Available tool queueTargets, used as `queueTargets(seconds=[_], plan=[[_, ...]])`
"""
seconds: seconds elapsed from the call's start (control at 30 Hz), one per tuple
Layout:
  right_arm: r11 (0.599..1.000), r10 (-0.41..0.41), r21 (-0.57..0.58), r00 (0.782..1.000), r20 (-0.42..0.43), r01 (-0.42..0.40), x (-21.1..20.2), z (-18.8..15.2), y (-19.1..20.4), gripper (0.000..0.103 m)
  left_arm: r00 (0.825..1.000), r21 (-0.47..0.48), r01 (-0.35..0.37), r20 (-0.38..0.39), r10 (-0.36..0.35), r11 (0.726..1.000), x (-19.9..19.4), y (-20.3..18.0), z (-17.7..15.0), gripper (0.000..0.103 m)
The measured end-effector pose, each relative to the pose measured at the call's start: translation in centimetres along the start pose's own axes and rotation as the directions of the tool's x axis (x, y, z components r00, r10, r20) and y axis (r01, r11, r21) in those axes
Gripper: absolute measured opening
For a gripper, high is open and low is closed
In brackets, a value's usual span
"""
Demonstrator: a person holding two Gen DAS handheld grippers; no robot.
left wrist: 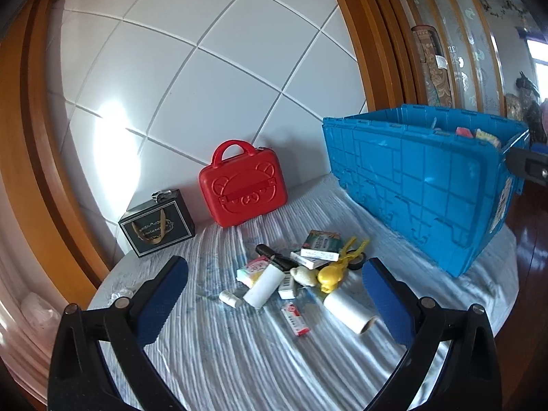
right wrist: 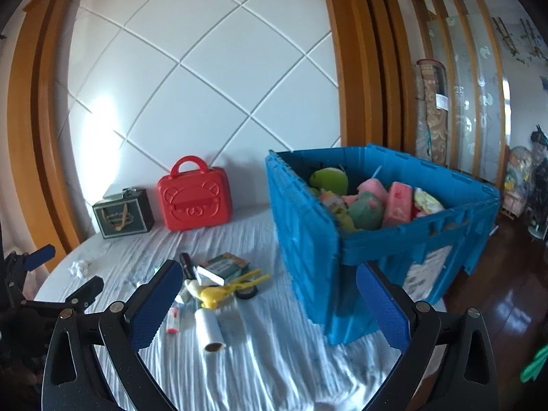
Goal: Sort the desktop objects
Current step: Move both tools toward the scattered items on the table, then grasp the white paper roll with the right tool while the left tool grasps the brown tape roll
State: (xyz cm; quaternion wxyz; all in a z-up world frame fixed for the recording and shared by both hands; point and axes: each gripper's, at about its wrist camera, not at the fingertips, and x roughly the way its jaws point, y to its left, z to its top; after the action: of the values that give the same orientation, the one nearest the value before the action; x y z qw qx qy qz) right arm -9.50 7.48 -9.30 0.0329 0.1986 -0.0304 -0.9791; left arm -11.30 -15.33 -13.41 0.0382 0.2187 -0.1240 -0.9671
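A pile of small objects lies on the white cloth: two white rolls point(left wrist: 265, 286) point(left wrist: 349, 311), a yellow clip toy point(left wrist: 330, 275), small boxes point(left wrist: 320, 245), a black pen point(left wrist: 274, 255) and a red-and-white packet point(left wrist: 296, 318). The pile also shows in the right wrist view, with a roll point(right wrist: 209, 329) in front. My left gripper point(left wrist: 274, 294) is open and empty, just above the pile's near side. My right gripper point(right wrist: 269, 304) is open and empty, between the pile and the blue crate point(right wrist: 376, 239), which holds soft toys.
A red toy suitcase point(left wrist: 243, 188) and a black gift box point(left wrist: 157, 224) stand against the tiled wall at the back. The blue crate point(left wrist: 428, 181) fills the right side of the table. The left gripper point(right wrist: 65, 274) shows at the right wrist view's left edge. Crumpled paper point(right wrist: 79, 268) lies left.
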Motion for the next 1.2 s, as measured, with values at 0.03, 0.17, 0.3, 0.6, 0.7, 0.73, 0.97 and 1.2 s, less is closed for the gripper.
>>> queueTargets(seconds=[0.03, 0.17, 0.3, 0.6, 0.7, 0.73, 0.97, 1.2], plan=[[1.0, 0.02, -0.01, 1.0, -0.012, -0.02, 1.0, 0.1, 1.2, 0.103, 1.0, 0.018, 0.001, -0.009, -0.001, 1.0, 0.8, 1.2, -0.6, 0.103], [0.998, 0.058, -0.009, 0.99, -0.13, -0.06, 6.5, -1.0, 5.7, 0.103, 0.998, 0.048, 0.013, -0.062, -0.01, 0.999, 4.4, 5.0, -2.9, 0.103], [0.999, 0.046, -0.007, 0.968, -0.247, -0.049, 11.2, -3.6, 8.3, 0.103, 0.994, 0.058, 0.025, -0.109, -0.019, 0.998, 7.6, 6.9, -4.6, 0.103], [0.981, 0.067, -0.116, 0.836, -0.544, -0.155, 25.1, -12.9, 11.2, 0.09, 0.963, 0.069, 0.157, -0.23, -0.137, 0.985, 15.8, 6.5, -7.3, 0.103], [0.978, 0.088, -0.092, 0.775, -0.626, -0.185, 28.0, -15.5, 11.0, 0.078, 0.948, 0.115, 0.212, -0.267, -0.175, 0.971, 19.5, 5.5, -7.8, 0.103], [0.977, 0.099, -0.081, 0.761, -0.641, -0.195, 28.7, -16.0, 10.9, 0.075, 0.942, 0.138, 0.242, -0.27, -0.198, 0.96, 20.8, 5.1, -7.9, 0.103], [0.969, 0.131, -0.057, 0.695, -0.707, -0.24, 31.3, -17.8, 10.3, 0.067, 0.907, 0.203, 0.335, -0.332, -0.258, 0.92, 29.6, 3.9, -9.8, 0.1], [0.963, 0.127, -0.077, 0.685, -0.717, -0.26, 31.3, -18.2, 10.8, 0.066, 0.857, 0.199, 0.415, -0.412, -0.308, 0.888, 33.7, 3.4, -11.6, 0.081]])
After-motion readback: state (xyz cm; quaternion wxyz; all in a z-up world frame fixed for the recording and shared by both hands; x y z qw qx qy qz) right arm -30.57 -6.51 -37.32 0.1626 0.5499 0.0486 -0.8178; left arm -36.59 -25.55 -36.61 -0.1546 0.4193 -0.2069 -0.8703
